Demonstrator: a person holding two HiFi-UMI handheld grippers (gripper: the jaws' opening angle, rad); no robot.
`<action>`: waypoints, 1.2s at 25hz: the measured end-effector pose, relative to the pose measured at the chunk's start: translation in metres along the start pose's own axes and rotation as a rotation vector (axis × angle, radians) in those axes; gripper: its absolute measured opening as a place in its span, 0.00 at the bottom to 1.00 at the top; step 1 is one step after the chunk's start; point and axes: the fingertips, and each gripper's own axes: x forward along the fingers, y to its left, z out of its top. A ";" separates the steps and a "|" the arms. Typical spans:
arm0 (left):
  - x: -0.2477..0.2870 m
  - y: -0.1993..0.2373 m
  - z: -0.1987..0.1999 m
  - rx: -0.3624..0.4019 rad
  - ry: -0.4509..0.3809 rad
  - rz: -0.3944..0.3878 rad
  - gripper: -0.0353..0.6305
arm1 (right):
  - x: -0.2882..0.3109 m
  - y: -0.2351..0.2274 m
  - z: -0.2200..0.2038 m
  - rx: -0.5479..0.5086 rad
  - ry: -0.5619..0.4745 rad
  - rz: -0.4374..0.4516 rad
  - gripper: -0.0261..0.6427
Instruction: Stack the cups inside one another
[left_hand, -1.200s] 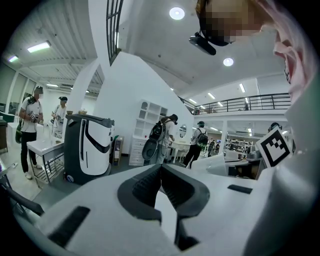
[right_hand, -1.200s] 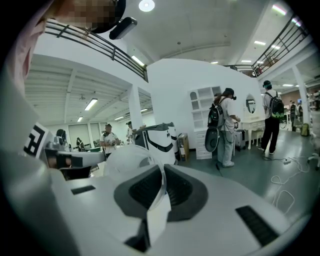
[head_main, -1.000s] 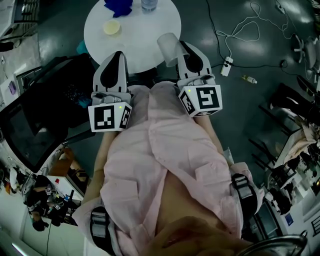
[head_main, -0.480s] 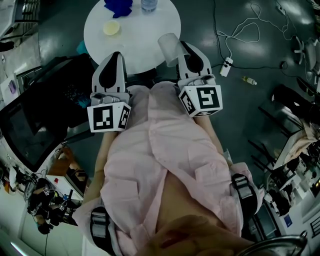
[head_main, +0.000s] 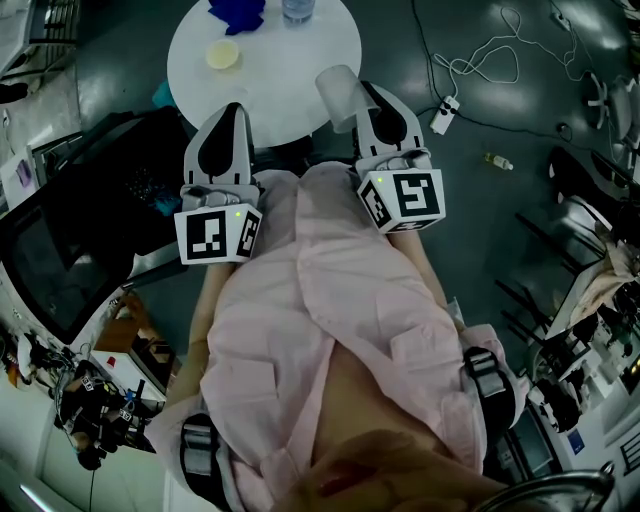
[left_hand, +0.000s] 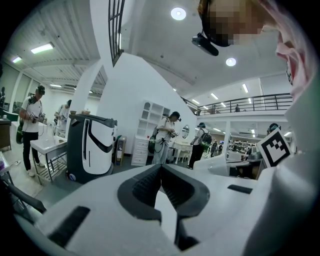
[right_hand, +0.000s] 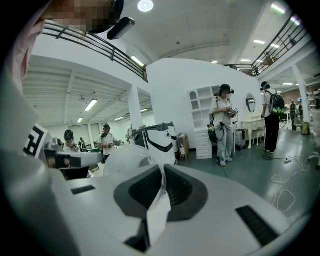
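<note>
A large, open, lab-like hall: a black-railed mezzanine balcony upper right in the left gripper view, a tall black-and-white machine at left, people in head-mounted gear standing about, and a white power strip with loose cables on the grey floor.

On the worktop, a disc lies left of centre, a bundle and a container sit at its far edge, a cup overhangs its near right rim between the fingers of the right gripper, and the left gripper reaches over its near left rim.
</note>
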 end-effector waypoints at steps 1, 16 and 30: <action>0.000 0.000 0.000 -0.003 0.000 -0.001 0.08 | 0.000 0.000 0.000 0.000 0.000 0.000 0.09; -0.008 -0.008 0.000 0.007 -0.004 -0.027 0.08 | -0.008 0.007 -0.002 -0.010 0.008 -0.002 0.09; -0.010 -0.006 -0.003 -0.008 0.002 -0.069 0.08 | -0.016 0.009 -0.006 -0.002 0.015 -0.053 0.09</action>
